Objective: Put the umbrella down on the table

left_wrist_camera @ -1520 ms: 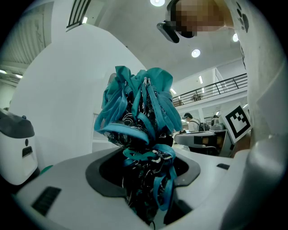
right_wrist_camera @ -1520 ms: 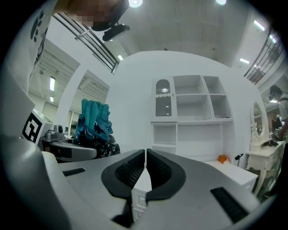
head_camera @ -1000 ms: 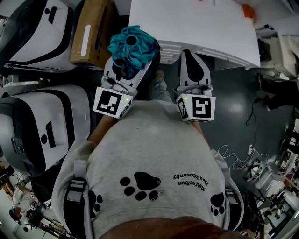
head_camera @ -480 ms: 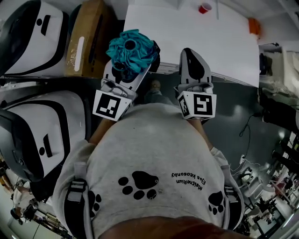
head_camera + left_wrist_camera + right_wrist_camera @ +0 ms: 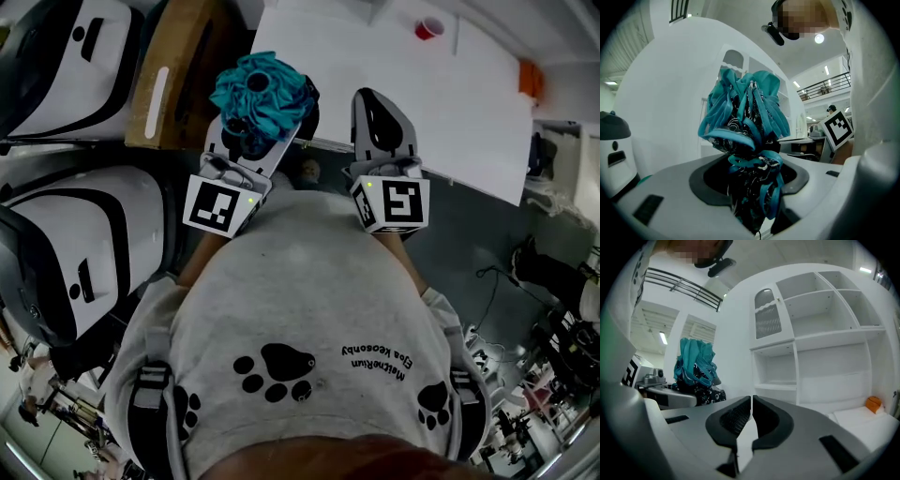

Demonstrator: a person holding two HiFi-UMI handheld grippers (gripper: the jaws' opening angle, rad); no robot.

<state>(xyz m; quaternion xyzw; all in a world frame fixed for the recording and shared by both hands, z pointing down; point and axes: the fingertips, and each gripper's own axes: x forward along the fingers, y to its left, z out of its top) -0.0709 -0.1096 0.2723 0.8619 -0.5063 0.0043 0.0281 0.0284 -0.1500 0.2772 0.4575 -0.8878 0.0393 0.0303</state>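
L gripper (image 5: pixel 251 141) has the folded teal umbrella (image 5: pixel 261 89) clamped. Jaws stand fairly wide, pads pressed into the bunched fabric and straps.

Umbrella is in the air, nothing under it for support, right at the tabletop's near-left corner. Can't tell if it's over the white table (image 5: pixel 441 103) or just short of it.

Key relation: its long axis runs approx upright, across the line of the level jaws. From the head view it's seen nearly end-on, dark round cap in the middle of the canopy bunch. Bunched end points up, well clear above the jaws. Lower end drops between them, hidden.

R gripper (image 5: pixel 380 122) sits beside it over the table's near edge, jaws together, nothing in them. L is the carrying hand.

Probably next: carry it in over the tabletop and tip it flat before letting go. Let go upright, it would likely topple. Red cup (image 5: pixel 429 28) at the far edge is well apart, no obstacle.
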